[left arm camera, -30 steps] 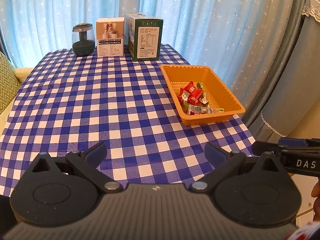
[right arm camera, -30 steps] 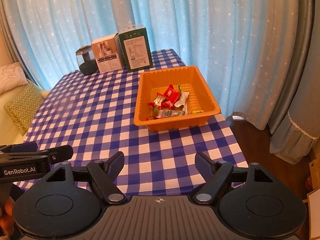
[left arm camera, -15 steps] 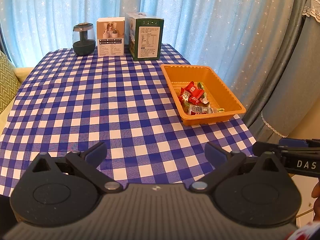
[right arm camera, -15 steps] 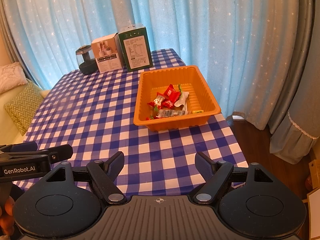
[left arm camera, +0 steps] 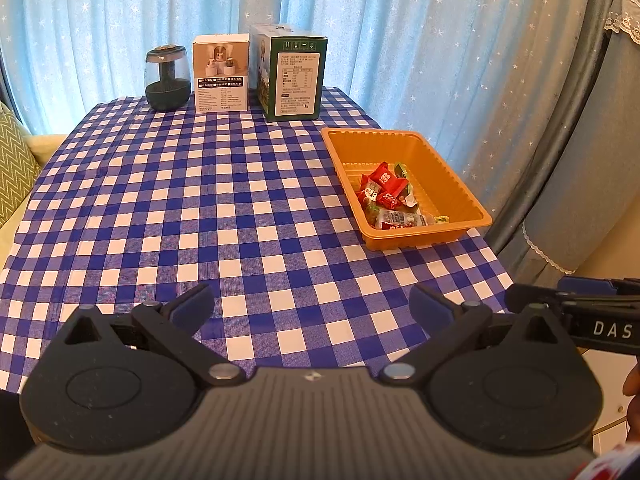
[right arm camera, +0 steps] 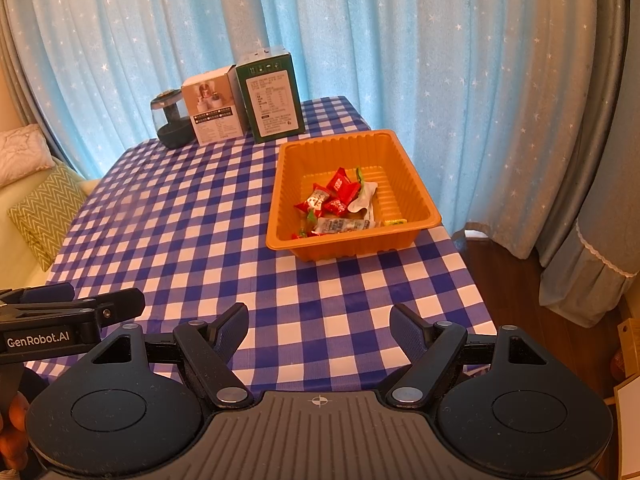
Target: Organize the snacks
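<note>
Backlit curtains (left arm camera: 400, 40) glow (fisheye-bent edges).

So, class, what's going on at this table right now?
A person holds a two-finger tool in each hand over the near edge of a checked table. Both the left tool and the right tool are open and hold nothing. The wrapped snacks lie in the orange tray on the right side. No loose snacks show on the cloth, so the sorting looks done.
</note>
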The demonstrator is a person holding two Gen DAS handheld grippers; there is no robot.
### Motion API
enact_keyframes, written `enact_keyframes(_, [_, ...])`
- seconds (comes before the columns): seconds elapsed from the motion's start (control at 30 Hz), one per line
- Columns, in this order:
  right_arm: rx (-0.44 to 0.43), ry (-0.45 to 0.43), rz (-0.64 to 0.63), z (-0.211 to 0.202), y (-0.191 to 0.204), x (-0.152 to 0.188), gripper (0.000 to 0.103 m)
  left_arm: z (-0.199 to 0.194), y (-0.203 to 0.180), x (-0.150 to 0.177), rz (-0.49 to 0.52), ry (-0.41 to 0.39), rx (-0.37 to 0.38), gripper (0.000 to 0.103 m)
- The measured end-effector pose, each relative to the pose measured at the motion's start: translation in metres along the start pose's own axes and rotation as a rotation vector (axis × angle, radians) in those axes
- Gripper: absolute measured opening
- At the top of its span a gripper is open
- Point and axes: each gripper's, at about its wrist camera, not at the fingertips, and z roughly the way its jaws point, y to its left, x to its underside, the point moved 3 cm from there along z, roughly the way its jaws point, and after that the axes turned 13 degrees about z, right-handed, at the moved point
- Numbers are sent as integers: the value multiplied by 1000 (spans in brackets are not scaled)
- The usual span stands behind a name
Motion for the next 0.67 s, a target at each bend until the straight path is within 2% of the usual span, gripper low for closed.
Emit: enact_keyframes(0.67, [0,0,0,0,-1,1,77,2,-1,0,5,-4,-4,103])
